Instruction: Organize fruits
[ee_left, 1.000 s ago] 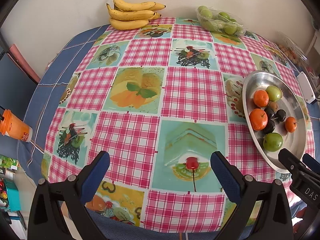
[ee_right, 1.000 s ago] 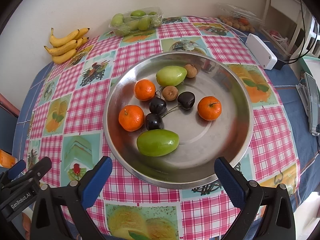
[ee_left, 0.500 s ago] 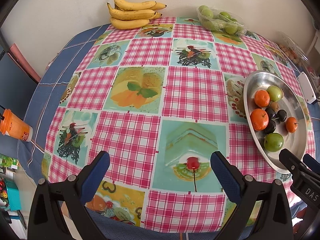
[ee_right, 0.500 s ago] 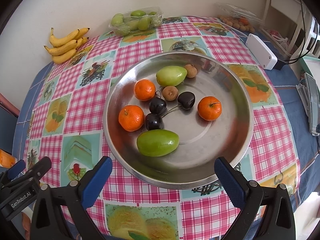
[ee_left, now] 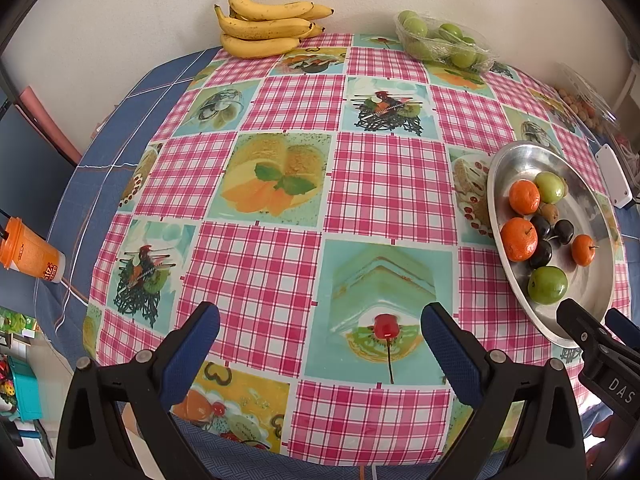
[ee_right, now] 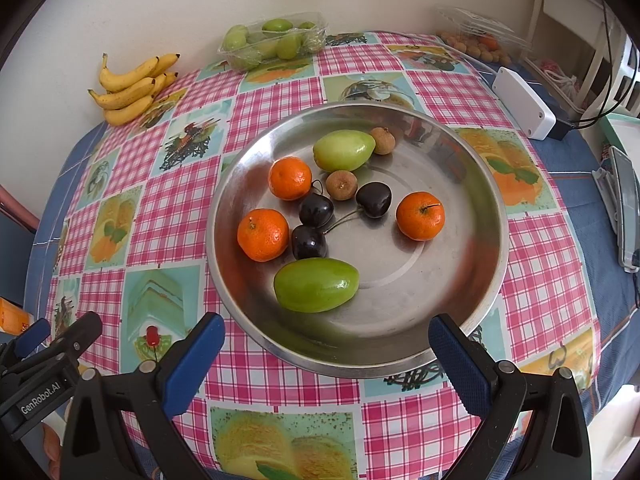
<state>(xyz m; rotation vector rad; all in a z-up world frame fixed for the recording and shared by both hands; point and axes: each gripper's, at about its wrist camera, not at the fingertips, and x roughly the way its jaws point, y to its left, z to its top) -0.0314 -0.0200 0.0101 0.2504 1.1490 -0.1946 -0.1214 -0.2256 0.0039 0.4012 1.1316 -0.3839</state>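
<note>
A round steel dish [ee_right: 472, 312] [ee_left: 500, 168] holds three tangerines [ee_right: 263, 234], two green fruits [ee_right: 316, 285], three dark cherries [ee_right: 316, 211] and two small brown fruits [ee_right: 341, 185]. My right gripper [ee_right: 326, 344] is open and empty, just in front of the dish's near rim. My left gripper [ee_left: 320, 336] is open and empty over the checked tablecloth, left of the dish. A bunch of bananas [ee_left: 264, 28] [ee_right: 132, 88] and a wrapped tray of green fruits [ee_left: 440, 44] [ee_right: 272, 42] lie at the table's far edge by the wall.
A clear box of small brown fruits [ee_right: 480, 42] sits at the far right. A white adapter box [ee_right: 524, 102] with cables lies right of the dish. An orange cup [ee_left: 28, 250] stands off the table's left side. The wall runs behind the table.
The left wrist view has shifted slightly, with the dish a little further right and the bananas a little higher. The right view is unchanged. Both grippers stay open.
</note>
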